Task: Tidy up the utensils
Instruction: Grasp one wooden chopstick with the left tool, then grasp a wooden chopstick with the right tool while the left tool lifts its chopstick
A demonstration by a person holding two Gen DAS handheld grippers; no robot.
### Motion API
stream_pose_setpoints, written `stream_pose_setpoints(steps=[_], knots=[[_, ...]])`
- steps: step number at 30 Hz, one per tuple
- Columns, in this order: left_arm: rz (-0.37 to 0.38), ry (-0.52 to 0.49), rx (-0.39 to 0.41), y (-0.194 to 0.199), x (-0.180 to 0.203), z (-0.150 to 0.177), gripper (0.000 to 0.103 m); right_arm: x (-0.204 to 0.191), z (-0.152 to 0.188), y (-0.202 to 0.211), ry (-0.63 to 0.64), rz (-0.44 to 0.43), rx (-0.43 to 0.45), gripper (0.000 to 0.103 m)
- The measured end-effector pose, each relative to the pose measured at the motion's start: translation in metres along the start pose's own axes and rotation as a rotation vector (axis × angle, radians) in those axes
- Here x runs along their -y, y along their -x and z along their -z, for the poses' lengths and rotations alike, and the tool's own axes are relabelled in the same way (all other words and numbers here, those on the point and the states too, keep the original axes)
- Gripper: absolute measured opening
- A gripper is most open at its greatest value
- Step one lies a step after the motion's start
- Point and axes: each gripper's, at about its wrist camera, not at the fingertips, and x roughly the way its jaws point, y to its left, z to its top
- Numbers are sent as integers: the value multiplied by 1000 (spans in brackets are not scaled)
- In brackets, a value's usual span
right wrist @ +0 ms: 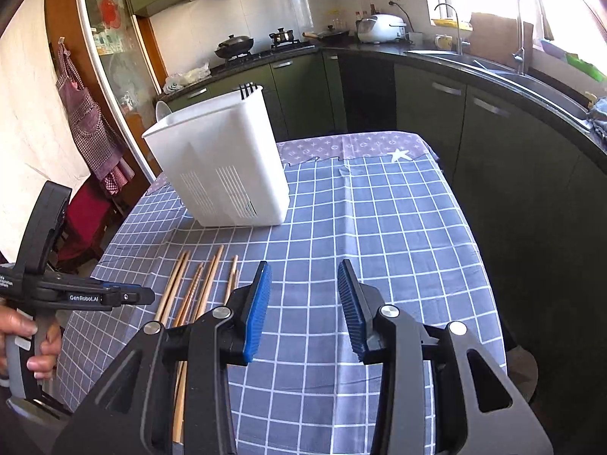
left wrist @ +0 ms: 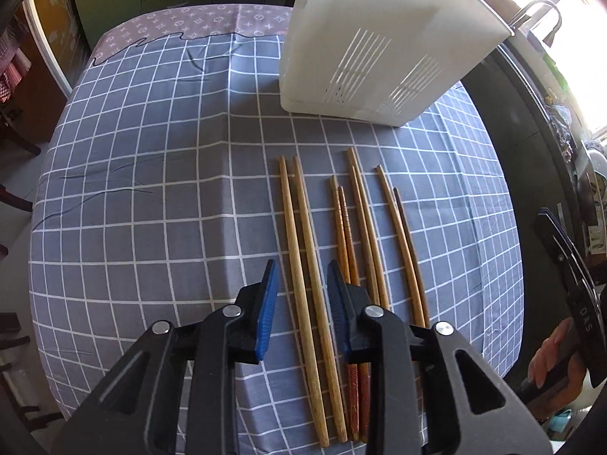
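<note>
- Eight chopsticks (left wrist: pixel 356 250) lie side by side in loose pairs on the checked tablecloth (left wrist: pixel 151 189), their long axes running away from the cameras toward the white utensil holder (left wrist: pixel 364 49).
- The left gripper (left wrist: pixel 302 303) hangs open and empty right over the near part of the row, jaws spread either side of the pale leftmost pair (left wrist: pixel 307 265).
- That pair's length runs along the fingers, so closing the jaws should pinch it across its width.
- The right gripper (right wrist: pixel 304 311) is open too, holding nothing, over bare cloth with the chopsticks off to its left.
- I judge the left the nearer and better placed.
</note>
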Motion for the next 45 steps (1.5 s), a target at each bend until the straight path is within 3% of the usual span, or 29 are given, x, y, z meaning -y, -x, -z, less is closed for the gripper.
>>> stream_pose_setpoints(steps=[5,7,11,20,26,31,33,35,38,45], knots=[[-67,6,-32,-15,2,-11,21,4,-1,-1,-8,-19,-12,37],[-74,6,-51,-21,3,-13,19,3,-1,-1,-15,-27,-14,44],[-109,-11,-77,-30,12,-15,19,3,1,-7,-18,-38,-34,44],[-192,-79,-77,-49,45,-24,9,1,3,-15,-5,-31,-74,46],[-150,-81,-70,-46,48,-27,7,-9,-6,-28,44,-57,-171,46],[-122,-101,-2,-24,46,-25,7,-29,-18,-58,94,-119,-335,46],[-111,-108,25,-15,46,-25,7,-38,-20,-73,106,-133,-407,42],[-94,-108,44,-6,44,-23,7,-49,-19,-87,132,-131,-473,26],[-78,-118,71,3,43,-21,7,-61,-16,-106,148,-121,-545,19],[-45,-142,106,21,37,-12,7,-79,-15,-121,179,-86,-576,18]])
